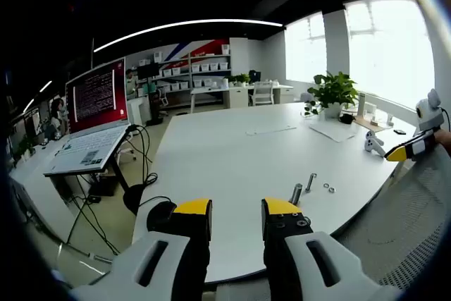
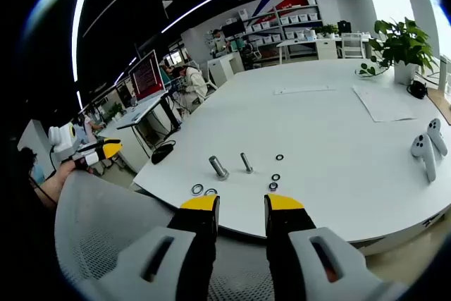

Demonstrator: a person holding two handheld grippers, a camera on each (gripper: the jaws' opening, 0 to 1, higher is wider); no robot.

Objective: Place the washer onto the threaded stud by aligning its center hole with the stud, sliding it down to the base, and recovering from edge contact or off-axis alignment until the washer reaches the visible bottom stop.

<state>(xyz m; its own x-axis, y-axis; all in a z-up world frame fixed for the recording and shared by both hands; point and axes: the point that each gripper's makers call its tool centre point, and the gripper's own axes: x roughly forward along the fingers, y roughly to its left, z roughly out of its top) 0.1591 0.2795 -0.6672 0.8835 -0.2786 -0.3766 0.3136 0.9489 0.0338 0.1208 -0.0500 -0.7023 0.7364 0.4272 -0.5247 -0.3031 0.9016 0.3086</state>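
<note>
Two metal threaded studs lying on their sides on the white table, a thicker stud (image 2: 218, 167) beside a thinner stud (image 2: 246, 163), five small ring washers scattered flat around them, one washer (image 2: 197, 189) nearest the table edge, none on a stud

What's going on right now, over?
Both grippers open, empty: left, right. Washers and studs lie loose on white table, untouched. Nothing in the way.
</note>
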